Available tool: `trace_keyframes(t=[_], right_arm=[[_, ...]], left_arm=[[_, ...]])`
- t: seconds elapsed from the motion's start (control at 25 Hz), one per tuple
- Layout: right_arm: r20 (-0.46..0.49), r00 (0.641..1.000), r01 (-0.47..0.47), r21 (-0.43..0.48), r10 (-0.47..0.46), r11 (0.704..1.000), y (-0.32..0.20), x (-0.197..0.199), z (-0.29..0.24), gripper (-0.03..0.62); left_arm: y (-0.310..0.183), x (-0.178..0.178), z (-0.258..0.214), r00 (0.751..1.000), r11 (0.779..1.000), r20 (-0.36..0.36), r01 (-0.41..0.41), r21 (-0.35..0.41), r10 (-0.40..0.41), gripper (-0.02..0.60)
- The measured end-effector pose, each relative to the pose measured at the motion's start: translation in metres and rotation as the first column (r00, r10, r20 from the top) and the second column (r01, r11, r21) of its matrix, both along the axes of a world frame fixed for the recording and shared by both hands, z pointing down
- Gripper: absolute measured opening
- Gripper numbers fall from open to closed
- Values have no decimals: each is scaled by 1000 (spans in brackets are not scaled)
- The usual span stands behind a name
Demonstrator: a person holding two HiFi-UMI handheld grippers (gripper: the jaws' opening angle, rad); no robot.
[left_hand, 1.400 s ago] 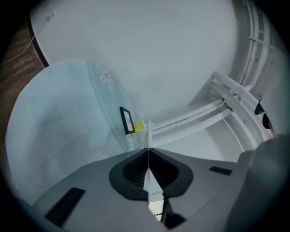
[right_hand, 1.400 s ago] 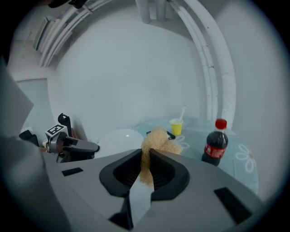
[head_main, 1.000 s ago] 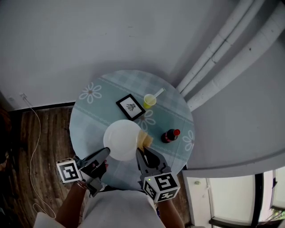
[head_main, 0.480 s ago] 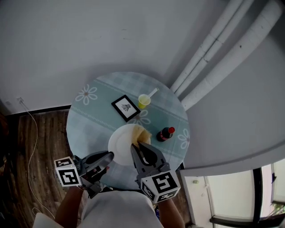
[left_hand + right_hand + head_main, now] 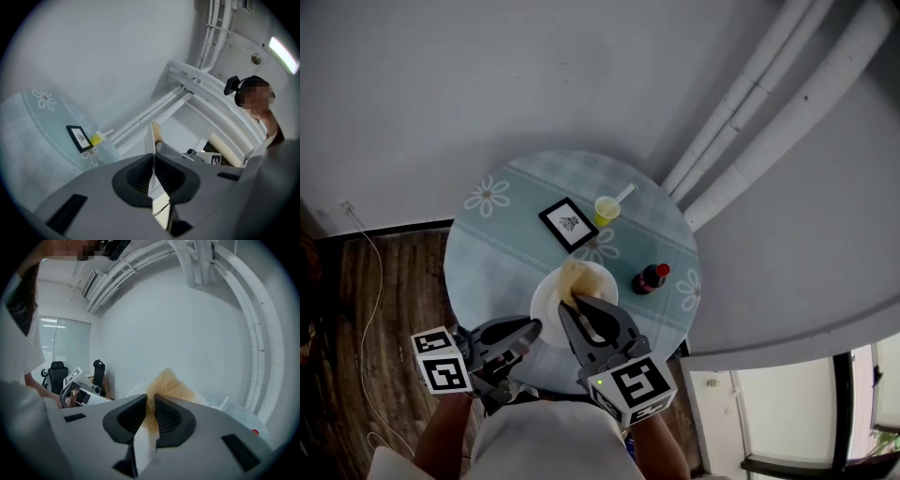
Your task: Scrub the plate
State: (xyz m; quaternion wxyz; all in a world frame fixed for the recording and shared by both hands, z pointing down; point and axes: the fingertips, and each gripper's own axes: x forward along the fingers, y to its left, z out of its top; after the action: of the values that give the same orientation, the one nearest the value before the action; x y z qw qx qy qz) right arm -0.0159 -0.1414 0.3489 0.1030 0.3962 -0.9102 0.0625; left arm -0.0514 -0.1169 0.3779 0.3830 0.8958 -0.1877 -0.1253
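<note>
close to the person's body, the left gripper (image 5: 528, 327) has its jaws clenched on the near left rim of a white plate (image 5: 546, 300); its own view shows the plate edge-on, a thin white line pinched between the pads. just to the right, the right gripper (image 5: 570, 306) reaches in over the plate with its jaws clamped on a tan sponge (image 5: 577, 275), which bulges out past the tips and sits over the plate's far part. under both lies a round pale blue table (image 5: 492, 258) with white flower prints. right of the plate stands a dark bottle (image 5: 649, 278) with a red cap. farther back, a black picture frame (image 5: 569, 223) lies flat, with a yellow cup (image 5: 606, 211) just beside it. beyond the table, white pipes (image 5: 750, 112) run along the wall.
</note>
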Motion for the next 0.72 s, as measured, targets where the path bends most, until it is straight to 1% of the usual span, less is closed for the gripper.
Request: trace_keyframes(t=[0.12,0.28,0.36,0.52,0.72], right_arm=[[1,1000,15,7,-15,1000,2,-9,-4,61],[-10,999,31,8,-31,999,7,-13,-7,61],[-15,998,55,2,-55,999,11,-16,-7,61],[-29,991,131,-26,-131,991,22,-27,-1,61],[-66,985,156,-33,-158,987,32,-39,4,61]], left_arm=[[1,0,-2,1000,1000,0,20,3,-20,17],[4,3,-4,1000,1000,0,14,11,-14,17],[6,1,-5,1000,1000,-5,14,10,-14,17],[9,-4,-4,1000,1000,-10,21,6,-21,17],[12,-10,-1,999,999,-24,33,-5,-33,17]])
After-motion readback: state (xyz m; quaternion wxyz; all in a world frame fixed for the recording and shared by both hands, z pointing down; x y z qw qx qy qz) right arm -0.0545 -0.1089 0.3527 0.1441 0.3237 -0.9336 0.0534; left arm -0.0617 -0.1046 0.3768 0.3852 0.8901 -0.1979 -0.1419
